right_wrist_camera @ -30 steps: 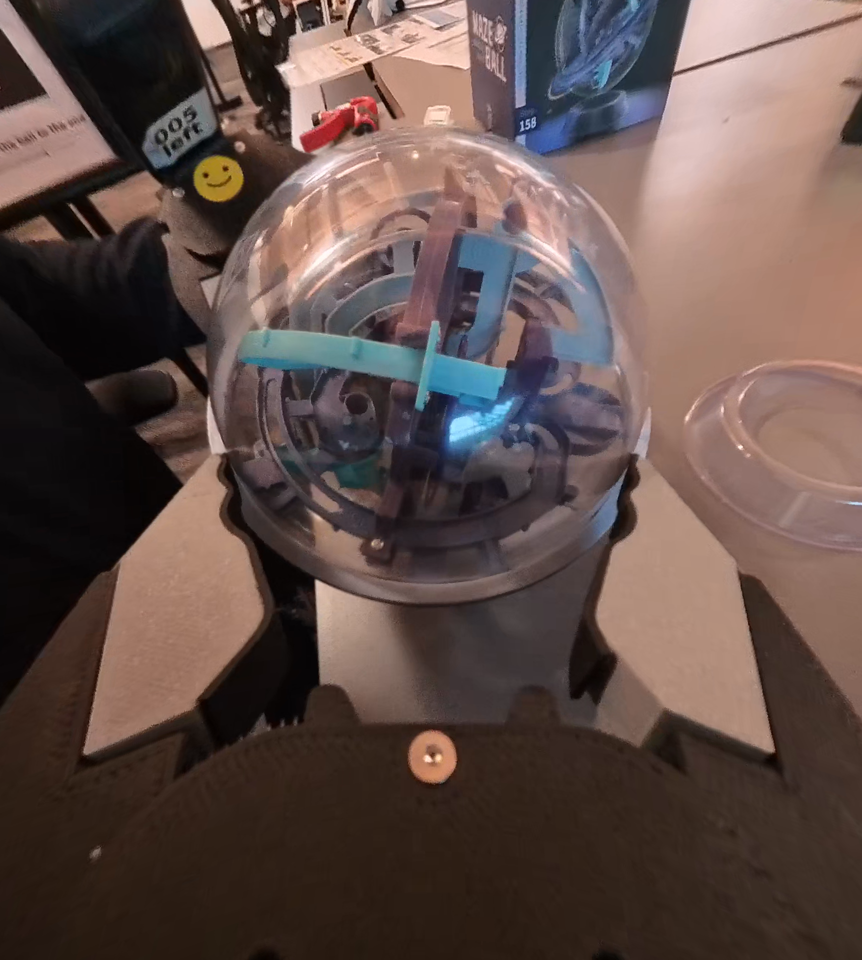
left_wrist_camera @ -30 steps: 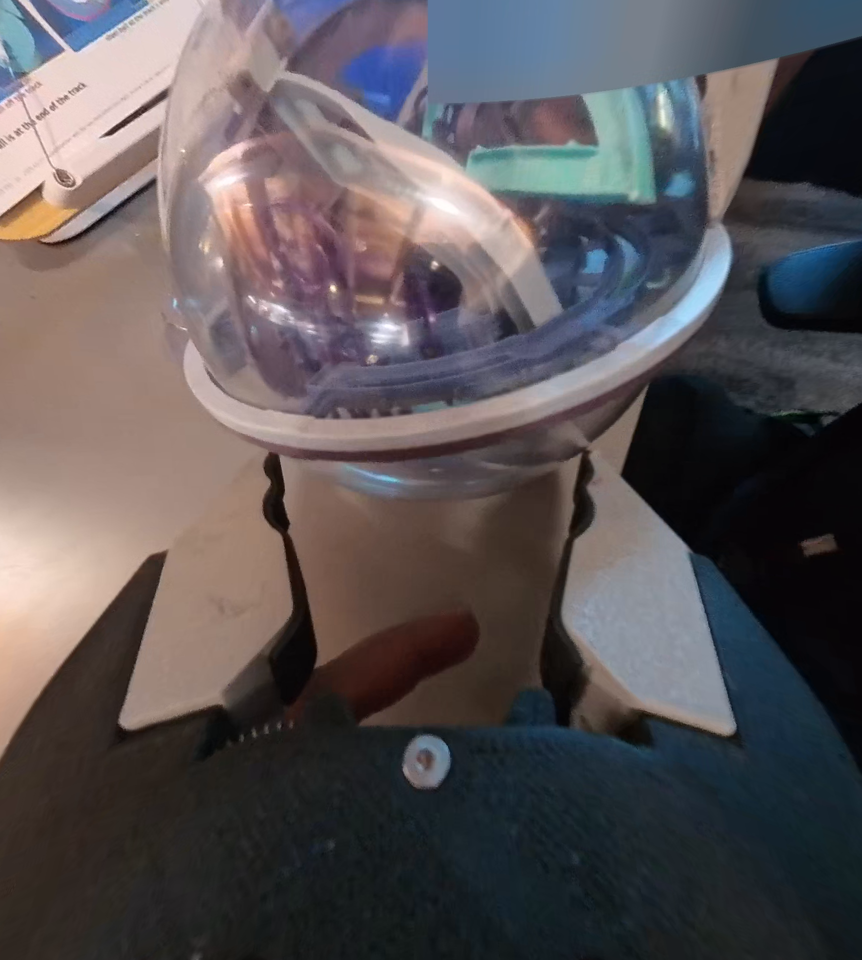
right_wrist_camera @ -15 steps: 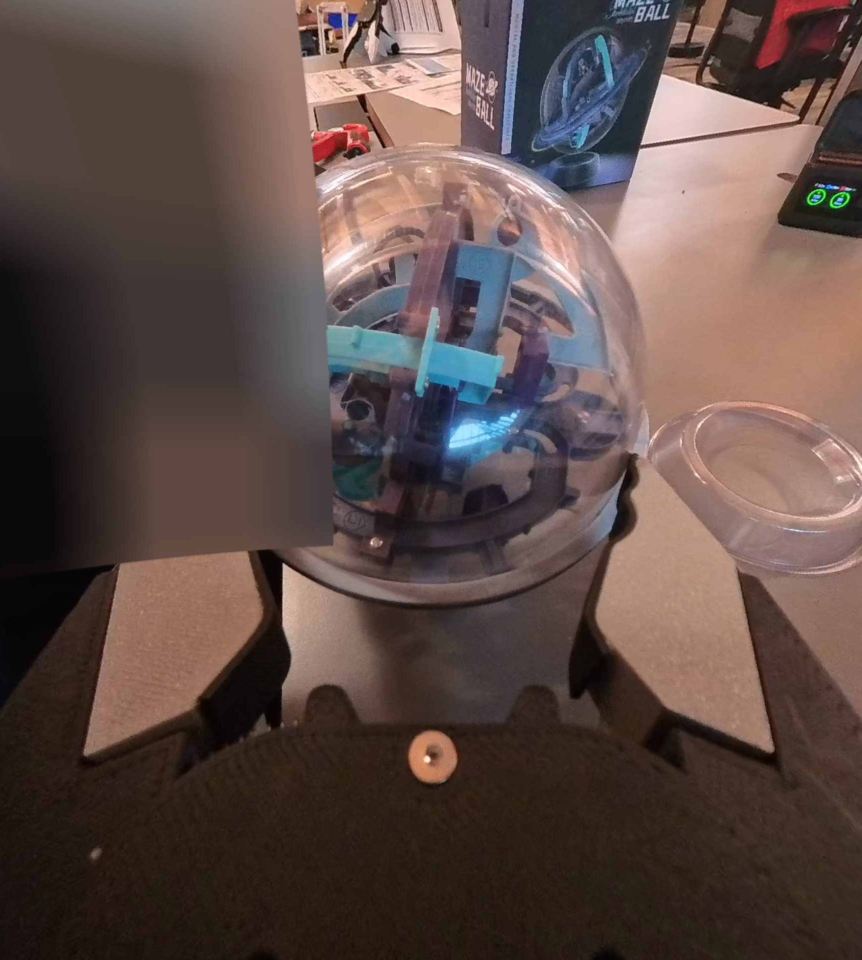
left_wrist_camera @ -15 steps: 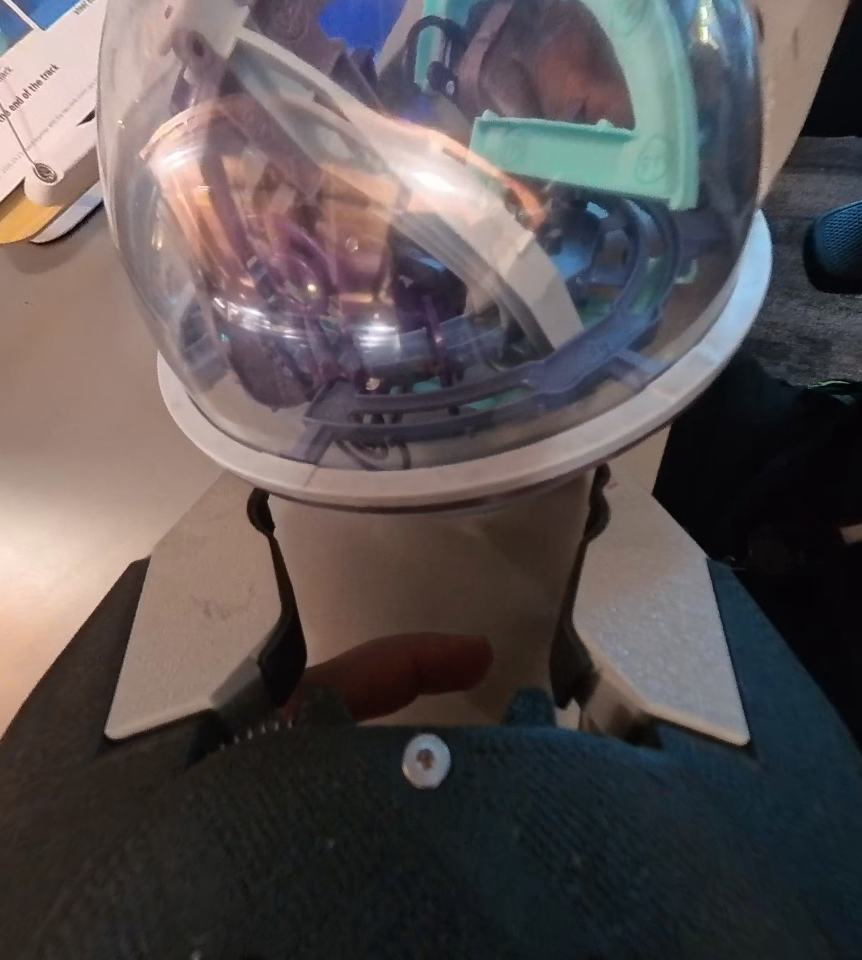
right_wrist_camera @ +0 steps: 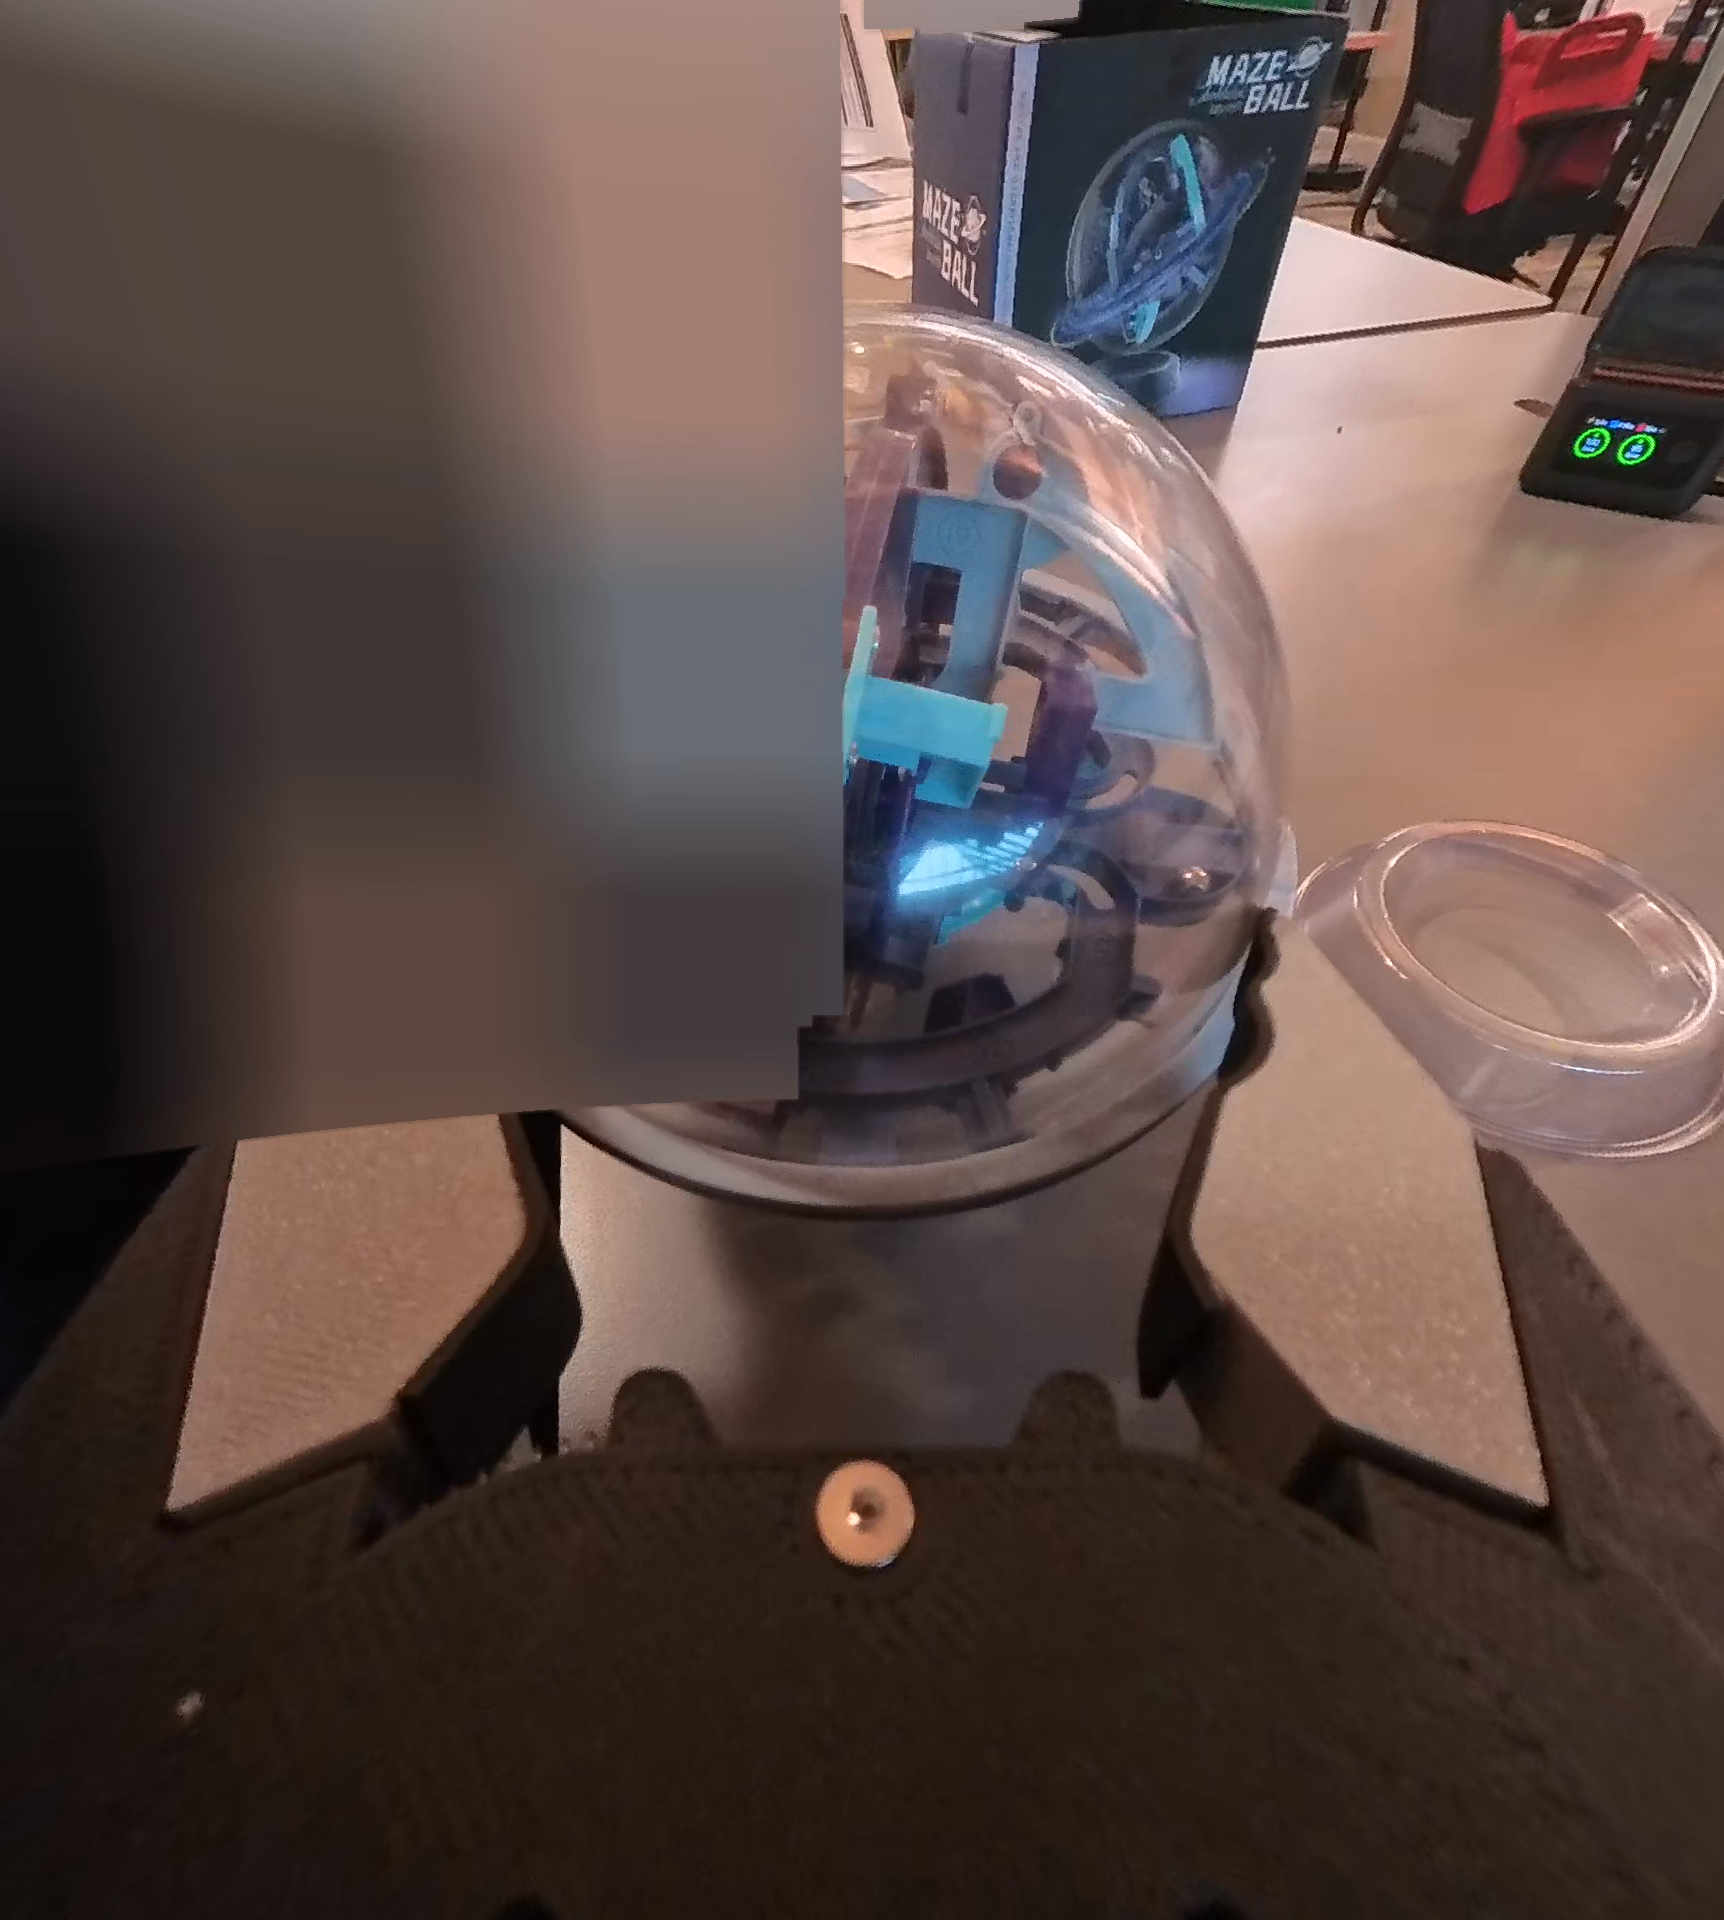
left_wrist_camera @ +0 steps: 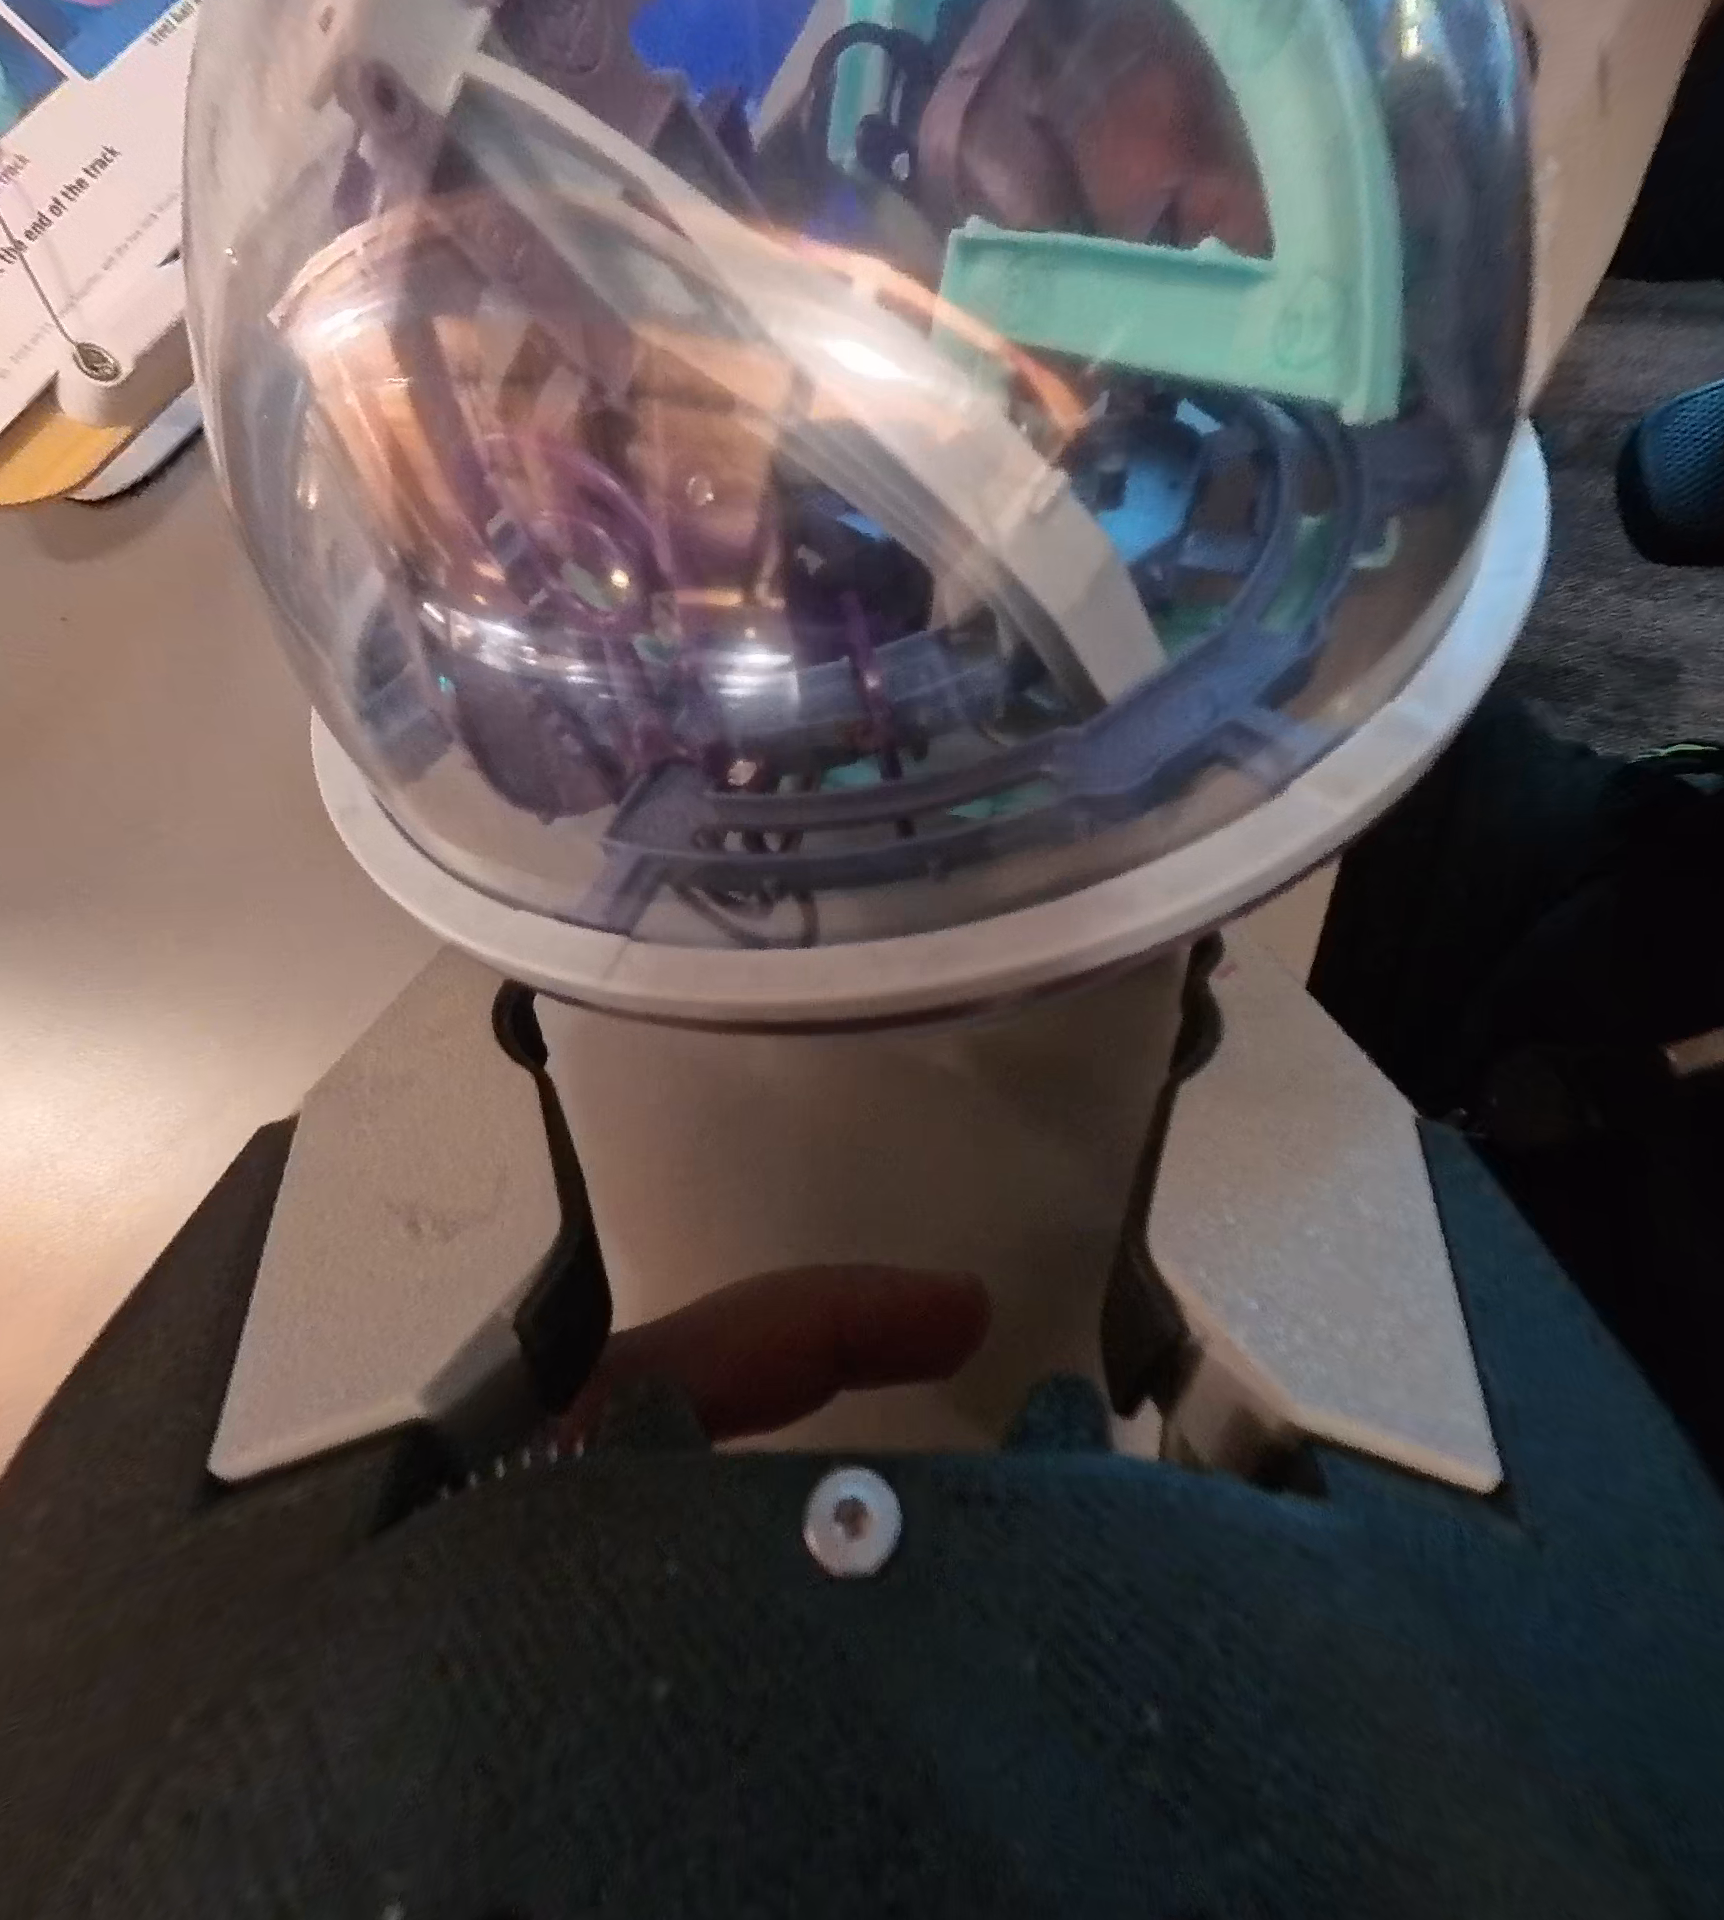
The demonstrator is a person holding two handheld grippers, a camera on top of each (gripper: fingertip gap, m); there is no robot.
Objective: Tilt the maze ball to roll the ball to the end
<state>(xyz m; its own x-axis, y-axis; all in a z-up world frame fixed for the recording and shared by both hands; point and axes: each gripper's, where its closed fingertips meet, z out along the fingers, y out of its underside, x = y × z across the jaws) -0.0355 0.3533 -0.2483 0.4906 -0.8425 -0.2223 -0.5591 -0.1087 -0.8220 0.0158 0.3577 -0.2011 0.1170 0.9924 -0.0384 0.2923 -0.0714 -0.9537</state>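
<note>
maze ball (left_wrist_camera: pixel 837 468), gripped by left claw (left_wrist_camera: pixel 853 997)

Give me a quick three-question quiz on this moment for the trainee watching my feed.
1. True or false: the maze ball is resting in the clear plastic stand.
2. Which grippers hold the maze ball? A) left gripper only B) right gripper only C) both
3. Fill in: behind the maze ball on the table stands a dark printed ____.

Key: 1 false, the stand sits empty beside it; 2 C; 3 box.
</note>
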